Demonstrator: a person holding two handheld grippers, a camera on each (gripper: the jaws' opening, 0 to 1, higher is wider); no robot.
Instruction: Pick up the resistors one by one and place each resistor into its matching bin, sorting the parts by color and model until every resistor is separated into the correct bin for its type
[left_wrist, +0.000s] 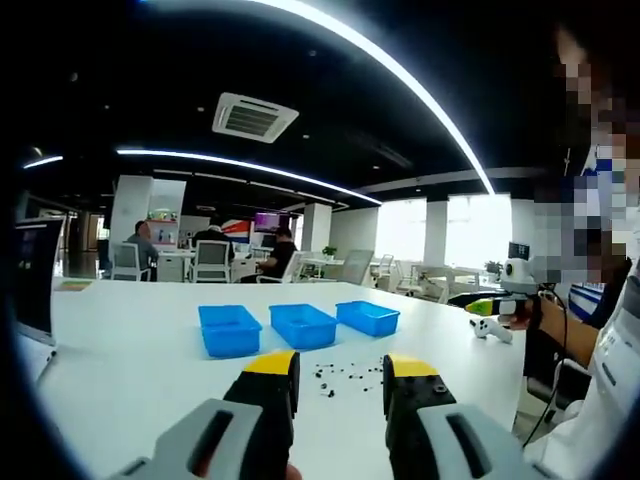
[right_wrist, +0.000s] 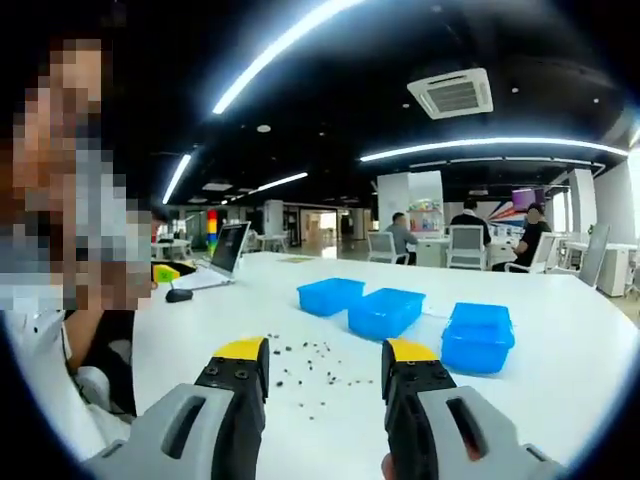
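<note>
Open-plan office space stretches behind a large white table (left_wrist: 140, 350), with long ceiling light strips (left_wrist: 400, 90) overhead and several people seated at desks (left_wrist: 210, 255) in the distance. On the table stand three blue rectangular plastic bins (left_wrist: 302, 325) in a row, close to one another. Near them, on the bare tabletop, lies a loose scatter of small dark resistors (left_wrist: 350, 375); their colours and models are too small to tell.

In the left gripper view, the left gripper (left_wrist: 340, 380) hovers above the table with its yellow-tipped black jaws set wide apart, holding nothing and touching nothing; the resistors show in the gap between them, farther out. In the right gripper view, the right gripper (right_wrist: 325, 372) is posed likewise, level over the table, jaws spread wide and empty, the resistors (right_wrist: 305, 365) lying beyond and between them, the bins (right_wrist: 385, 312) farther off. An open laptop (right_wrist: 225, 255) sits at the far left of that view.
</note>
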